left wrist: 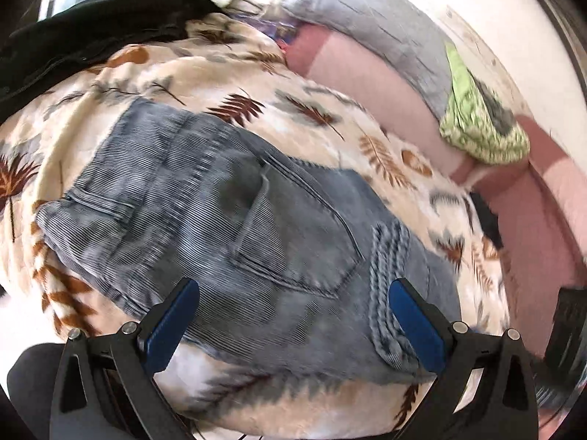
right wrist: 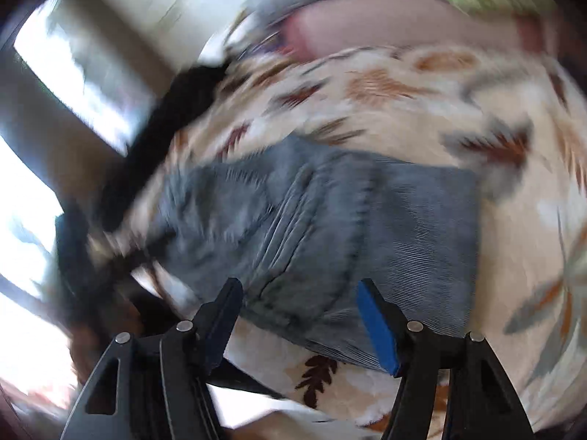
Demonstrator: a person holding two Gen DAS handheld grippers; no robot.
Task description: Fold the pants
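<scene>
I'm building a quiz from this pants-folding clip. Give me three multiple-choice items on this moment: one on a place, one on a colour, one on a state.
1. Where do the pants lie?
A. On a leaf-print blanket
B. On a bare wooden floor
C. In a laundry basket

2. What colour are the pants?
A. Red
B. Faded blue-grey
C. White

3. How does the left gripper stand?
A. Shut on the pants
B. Shut on a green cloth
C. Open, holding nothing

Key: 1 A, since cream fabric with brown and grey leaves surrounds the pants on all sides in both views. 2 B, since the ribbed cloth with its stitched back pocket reads washed blue-grey. 3 C, since its blue pads stand wide apart above the pants with no cloth pinched between them; the right gripper is likewise open.
</scene>
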